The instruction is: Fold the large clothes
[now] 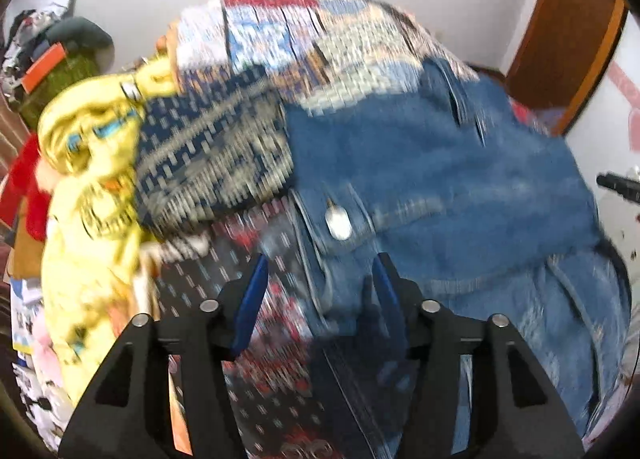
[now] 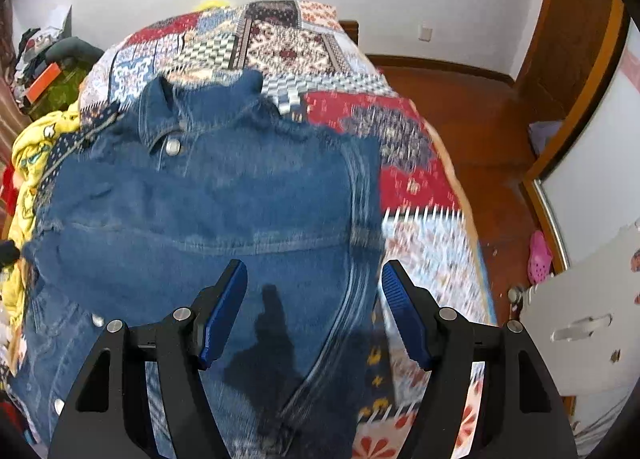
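A blue denim jacket (image 2: 224, 195) lies spread on a patchwork quilt (image 2: 416, 187) on the bed, collar toward the far end, a metal button (image 2: 173, 147) at the neck. In the left wrist view the jacket (image 1: 460, 179) fills the right half, its button (image 1: 338, 224) near the middle. My left gripper (image 1: 320, 271) is open and empty, just above the jacket's front edge beside the quilt (image 1: 280, 339). My right gripper (image 2: 314, 279) is open and empty, over the jacket's right side seam. Both views are motion-blurred.
A yellow printed garment (image 1: 92, 195) is heaped at the bed's left edge, also seen in the right wrist view (image 2: 28, 155). Clutter with an orange box (image 2: 42, 87) stands at far left. Wooden floor (image 2: 480, 131), a door frame and a white cabinet (image 2: 588, 323) lie right.
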Demonstrator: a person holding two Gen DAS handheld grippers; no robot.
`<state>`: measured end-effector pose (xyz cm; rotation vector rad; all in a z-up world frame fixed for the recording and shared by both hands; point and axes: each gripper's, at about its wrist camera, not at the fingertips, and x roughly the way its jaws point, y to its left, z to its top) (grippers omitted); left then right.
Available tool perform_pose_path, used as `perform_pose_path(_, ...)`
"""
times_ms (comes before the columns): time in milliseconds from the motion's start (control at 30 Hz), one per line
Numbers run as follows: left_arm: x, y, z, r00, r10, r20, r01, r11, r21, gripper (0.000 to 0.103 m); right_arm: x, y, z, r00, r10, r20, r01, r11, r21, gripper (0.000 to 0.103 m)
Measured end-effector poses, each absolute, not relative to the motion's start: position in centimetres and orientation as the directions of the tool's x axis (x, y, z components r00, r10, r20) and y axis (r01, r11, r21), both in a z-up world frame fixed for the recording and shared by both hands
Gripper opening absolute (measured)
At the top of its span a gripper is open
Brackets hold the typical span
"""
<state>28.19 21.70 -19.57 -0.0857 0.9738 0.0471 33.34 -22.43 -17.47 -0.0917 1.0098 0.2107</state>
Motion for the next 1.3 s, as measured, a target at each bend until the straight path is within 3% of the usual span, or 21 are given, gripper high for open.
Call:
perform_pose_path(267, 35.8, 25.0, -19.3, 0.564, -0.022, -0.825, -0.124, 0.986, -0.111, 0.056, 37.8, -23.0, -16.5, 0.535, 0.131, -0.835, -0.204, 0.979, 0.022, 0.066)
perform_pose_path(500, 40.7, 26.8, -24.5, 0.484, -0.121, -0.866, -0.171, 0.958, -0.230, 0.056, 42.8, -24.5, -20.9, 0.439, 0.148, -0.886, -0.141, 0.985, 0.095, 0.066)
perform_pose_path(667, 42.6, 27.1, -25.9, 0.502, -0.187, -0.844, -0.175, 0.934, -0.311, 0.053, 44.8, -25.6, -23.7, 0.377, 0.206, -0.903, -0.090, 0.978, 0.186, 0.066)
perform_pose_path(733, 43.4, 26.9, -25.8, 0.507, -0.221, -0.833, -0.150, 0.929, -0.338, 0.037, 44.9, -25.9, -23.6, 0.402, 0.218, -0.890, -0.087, 0.976, 0.200, 0.062)
perform_pose_path(767, 43.8, 26.7, -26.0, 0.500, -0.225, -0.836, -0.146, 0.930, -0.337, 0.027, 44.9, -25.8, -23.5, 0.406, 0.220, -0.887, -0.092, 0.975, 0.200, 0.053)
perform_pose_path(833, 44.3, 25.8, -26.2, 0.489, -0.178, -0.854, -0.142, 0.949, -0.280, 0.023, 44.9, -25.5, -23.3, 0.405, 0.249, -0.880, -0.113, 0.969, 0.222, 0.035)
perform_pose_path(967, 43.9, 24.3, -24.9, 0.526, -0.077, -0.847, -0.115, 0.980, -0.160, 0.009, 44.8, -24.3, -23.0, 0.413, 0.214, -0.886, -0.154, 0.974, 0.163, 0.017)
perform_pose_path(1067, 43.0, 23.7, -22.5, 0.564, -0.036, -0.825, -0.103, 0.988, -0.113, 0.009, 44.4, -23.0, -21.1, 0.464, 0.194, -0.864, -0.202, 0.973, 0.111, 0.015)
perform_pose_path(1300, 42.2, 25.6, -17.8, 0.608, -0.055, -0.792, -0.140, 0.974, -0.176, 0.009, 45.0, -19.6, -16.9, 0.536, 0.216, -0.816, -0.315, 0.948, 0.043, 0.014)
